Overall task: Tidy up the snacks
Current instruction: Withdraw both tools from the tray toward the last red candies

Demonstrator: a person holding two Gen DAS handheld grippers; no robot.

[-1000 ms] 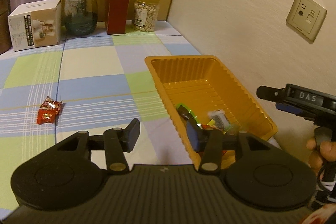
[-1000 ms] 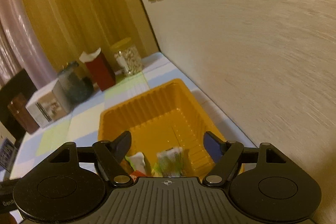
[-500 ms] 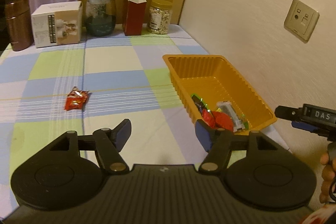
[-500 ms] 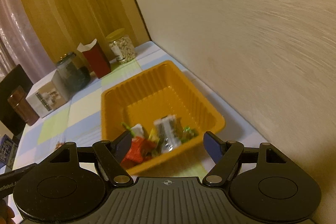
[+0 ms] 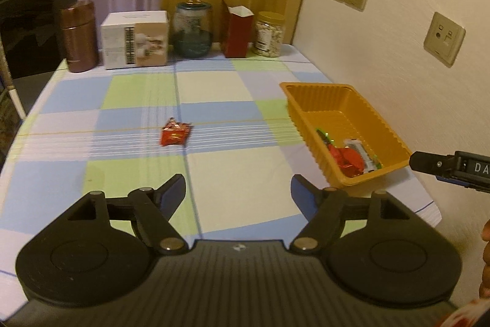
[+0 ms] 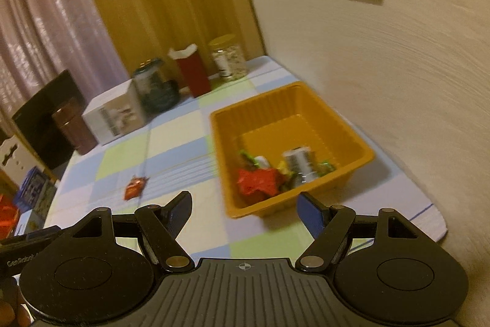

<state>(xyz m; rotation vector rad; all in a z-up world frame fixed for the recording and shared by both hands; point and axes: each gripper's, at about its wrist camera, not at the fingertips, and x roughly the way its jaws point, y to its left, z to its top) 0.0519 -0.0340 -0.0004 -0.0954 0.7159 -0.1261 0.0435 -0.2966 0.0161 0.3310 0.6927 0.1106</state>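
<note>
One loose snack: red packet point(image 5: 175, 135) near the middle of the table point(image 5: 214, 176), well apart from everything else, lying flat.
Back edge, left to right: brown canister point(image 5: 79, 36), white box point(image 5: 135, 39), dark glass jar point(image 5: 193, 30), red carton point(image 5: 237, 32), nut jar point(image 5: 269, 34). None touching the packet.
Left gripper point(image 5: 238, 192): empty, jaws opening, nothing between them; it hangs above the near edge and points across the cloth, packet ahead and slightly left of its line.
Orange tray point(image 5: 395, 140): at the right edge, against the wall side. Holds several wrapped snacks bunched at its near end: a red one point(image 5: 347, 159), a white one, some green. Far half bare.
Right gripper point(image 6: 244, 209): empty, jaws spread wide, above the near right corner, tray just ahead of it. In the left view only its body shows at the right, with part of a hand point(image 5: 485, 265) under it.
Step, my read: between picks. Tray already loaded with most items, one packet left out on the cloth.
Next move, my read: left gripper is the closer candidate. Go forward and down over the packet, jaws straddling its short side, pinch the crinkled wrapper low enough to catch it, then lift and carry right to the tray.
Watch: wrapper is thin and slick, could slide on the cloth when the jaws close.
</note>
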